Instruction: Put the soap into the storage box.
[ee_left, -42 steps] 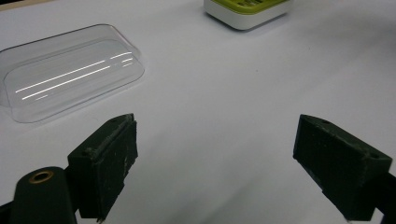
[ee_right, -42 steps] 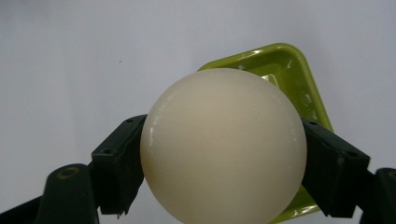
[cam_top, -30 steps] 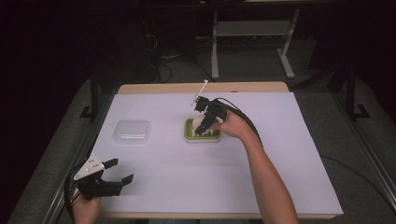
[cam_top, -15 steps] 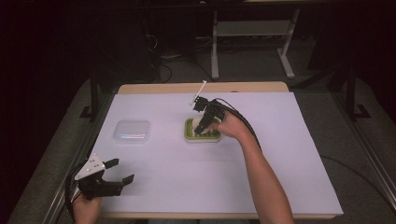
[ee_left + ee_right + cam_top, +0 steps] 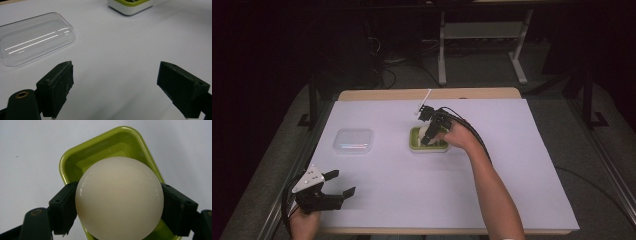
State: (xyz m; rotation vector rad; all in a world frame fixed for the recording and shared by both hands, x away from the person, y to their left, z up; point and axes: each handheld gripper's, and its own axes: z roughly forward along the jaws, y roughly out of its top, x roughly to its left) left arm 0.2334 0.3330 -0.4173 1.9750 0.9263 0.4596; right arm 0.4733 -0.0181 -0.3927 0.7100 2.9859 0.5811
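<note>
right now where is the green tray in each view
high view: green tray at table centre, under the right gripper.
left gripper view: its corner at the top edge.
right gripper view: tray behind the white ball.
Shared landmark: the tray's lime rim.

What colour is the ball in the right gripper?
Cream-white ball, clearest in the right gripper view.

Count: one white ball (image 5: 119, 198), one green tray (image 5: 100, 152), one clear lid (image 5: 353, 140), two grippers.
</note>
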